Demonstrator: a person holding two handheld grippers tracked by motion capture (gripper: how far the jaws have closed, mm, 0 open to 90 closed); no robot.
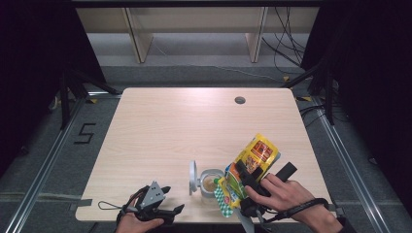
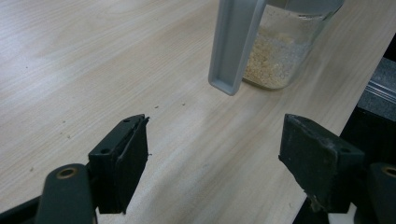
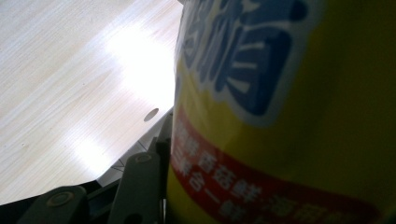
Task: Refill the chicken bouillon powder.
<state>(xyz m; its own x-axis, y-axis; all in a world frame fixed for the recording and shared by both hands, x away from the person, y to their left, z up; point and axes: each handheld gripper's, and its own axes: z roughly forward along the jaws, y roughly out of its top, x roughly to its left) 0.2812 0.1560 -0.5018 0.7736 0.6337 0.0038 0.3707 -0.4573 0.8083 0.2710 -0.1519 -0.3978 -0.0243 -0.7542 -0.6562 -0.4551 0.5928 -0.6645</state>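
the right gripper [image 1: 248, 180] clamps a yellow snack bag [image 1: 248, 167], tilted with its mouth over the open glass jar [image 1: 212, 183] near the table's [image 1: 160, 126] near edge. the high view shows the jar's flipped lid [image 1: 193, 177] to its left. the left gripper [image 2: 215, 154], jaws wide and holding nothing, sees crumbs inside the jar. the right gripper view shows blue and red print on the bag, too close to read.

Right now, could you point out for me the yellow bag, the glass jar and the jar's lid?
yellow bag [image 1: 257, 153]: high view, on its printed front.
glass jar [image 2: 275, 58]: left gripper view, on the clear wall over the grains.
lid [image 1: 193, 176]: high view, on the open round flap left of the jar.
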